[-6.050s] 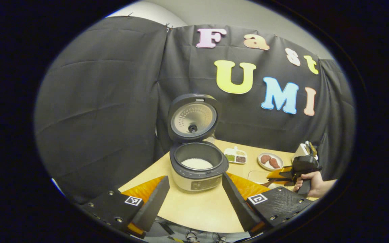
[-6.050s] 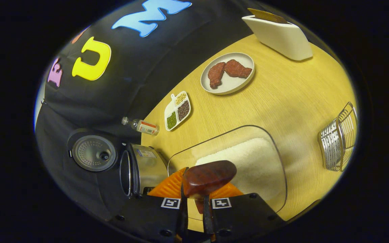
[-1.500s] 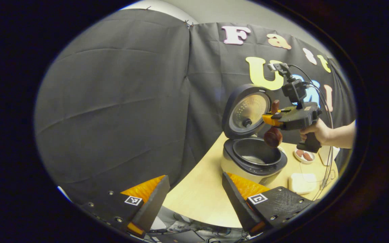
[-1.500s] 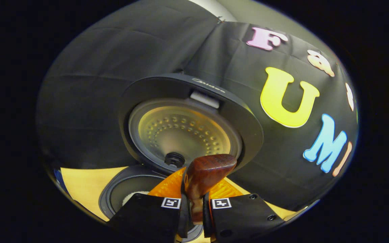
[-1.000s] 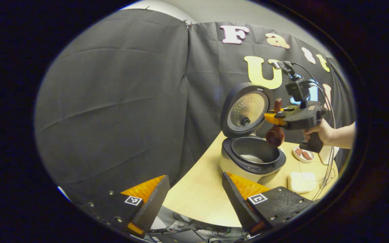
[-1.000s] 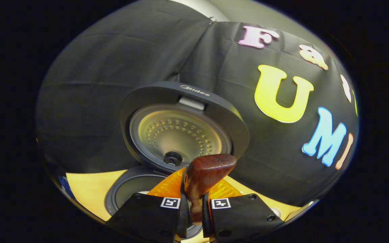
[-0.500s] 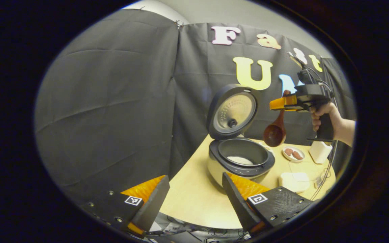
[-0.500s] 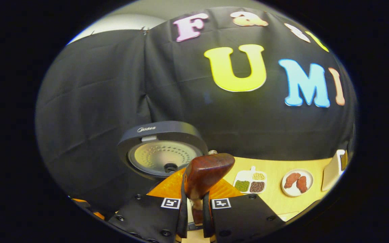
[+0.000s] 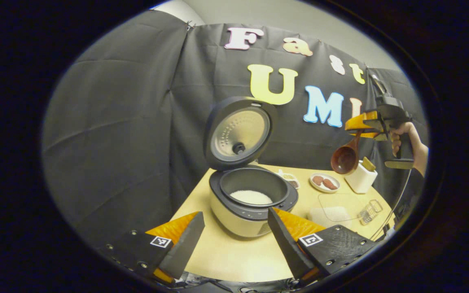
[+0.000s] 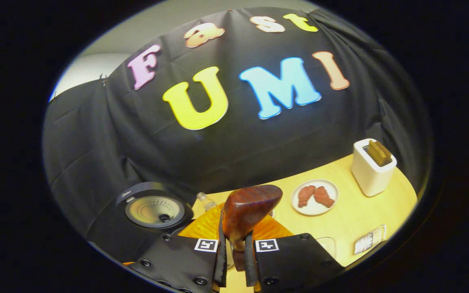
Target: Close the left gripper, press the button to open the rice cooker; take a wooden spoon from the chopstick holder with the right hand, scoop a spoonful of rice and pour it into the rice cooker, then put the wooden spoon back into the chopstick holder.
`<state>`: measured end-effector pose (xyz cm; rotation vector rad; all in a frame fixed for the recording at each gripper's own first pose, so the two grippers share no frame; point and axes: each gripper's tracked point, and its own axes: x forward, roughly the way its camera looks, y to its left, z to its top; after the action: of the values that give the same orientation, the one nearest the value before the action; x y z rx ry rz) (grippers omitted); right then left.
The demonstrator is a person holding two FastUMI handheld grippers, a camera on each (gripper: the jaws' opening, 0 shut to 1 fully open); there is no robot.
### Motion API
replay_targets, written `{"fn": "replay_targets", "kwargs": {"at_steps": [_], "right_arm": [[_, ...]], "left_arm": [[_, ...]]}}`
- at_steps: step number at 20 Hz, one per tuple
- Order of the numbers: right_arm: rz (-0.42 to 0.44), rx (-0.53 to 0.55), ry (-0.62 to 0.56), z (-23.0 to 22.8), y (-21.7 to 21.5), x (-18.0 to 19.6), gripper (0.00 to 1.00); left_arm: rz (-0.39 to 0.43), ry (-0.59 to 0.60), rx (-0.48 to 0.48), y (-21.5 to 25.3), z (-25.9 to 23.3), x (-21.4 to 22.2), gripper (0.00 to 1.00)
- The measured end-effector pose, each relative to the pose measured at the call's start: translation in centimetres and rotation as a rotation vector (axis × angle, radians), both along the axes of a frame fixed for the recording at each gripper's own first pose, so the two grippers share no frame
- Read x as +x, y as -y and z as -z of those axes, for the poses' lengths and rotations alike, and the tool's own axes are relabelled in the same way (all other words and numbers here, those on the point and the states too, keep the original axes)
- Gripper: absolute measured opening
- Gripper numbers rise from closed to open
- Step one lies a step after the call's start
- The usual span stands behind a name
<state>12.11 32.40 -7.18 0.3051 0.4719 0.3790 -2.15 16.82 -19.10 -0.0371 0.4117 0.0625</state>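
The rice cooker [image 9: 250, 203] stands open on the table with its lid [image 9: 238, 132] upright and white rice [image 9: 253, 197] in the pot. My left gripper [image 9: 234, 240] hangs open in front of it, holding nothing. Up at the right, a hand [image 9: 405, 140] holds my right gripper [image 9: 360, 124], and the wooden spoon [image 9: 344, 158] hangs bowl-down just above the white chopstick holder [image 9: 360, 179]. In the right gripper view the right gripper [image 10: 234, 246] is shut on the spoon's handle [image 10: 248, 211]; the chopstick holder [image 10: 373, 167] stands far right, and the cooker lid [image 10: 153, 211] sits low left.
A plate of meat pieces [image 10: 315, 196] lies on the wooden table [image 10: 360, 215] left of the holder. A glass tray of rice [image 9: 334, 209] and a small metal rack [image 9: 369, 209] sit nearer the front. A small bottle [image 10: 204, 199] lies by the cooker.
The right gripper has carried the spoon away from above the open cooker, rightward and up, to a spot over the chopstick holder. The left gripper stays open and has swung right.
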Motion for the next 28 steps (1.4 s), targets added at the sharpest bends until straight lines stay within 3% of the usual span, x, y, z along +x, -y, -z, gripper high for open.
{"fn": "replay_targets", "kwargs": {"at_steps": [2,6,14,20,24,25,28], "right_arm": [[0.079,0.017,-0.010,0.4,4.4,0.9,0.15],[0.209,0.076,-0.067,2.3,13.1,1.8,0.19],[0.337,0.083,-0.166,7.7,25.6,2.2,0.19],[0.336,0.056,-0.264,13.1,30.3,1.9,0.19],[0.321,0.067,-0.336,16.9,32.0,2.1,0.16],[0.326,0.072,-0.348,17.8,32.5,2.1,0.19],[0.288,0.112,-0.394,19.5,32.2,1.8,0.16]], "left_arm": [[0.040,-0.008,0.017,2.1,0.0,0.6,0.99],[0.094,-0.040,0.029,6.5,0.5,1.8,0.97],[0.137,-0.037,0.040,16.0,-1.0,4.3,0.99],[0.163,-0.018,0.119,22.1,-2.5,5.1,0.99],[0.119,-0.023,0.111,24.7,-2.4,4.8,0.97],[0.096,-0.029,0.105,25.1,-2.1,4.4,0.97],[0.024,-0.033,0.086,26.0,-1.5,2.7,0.97]]}}
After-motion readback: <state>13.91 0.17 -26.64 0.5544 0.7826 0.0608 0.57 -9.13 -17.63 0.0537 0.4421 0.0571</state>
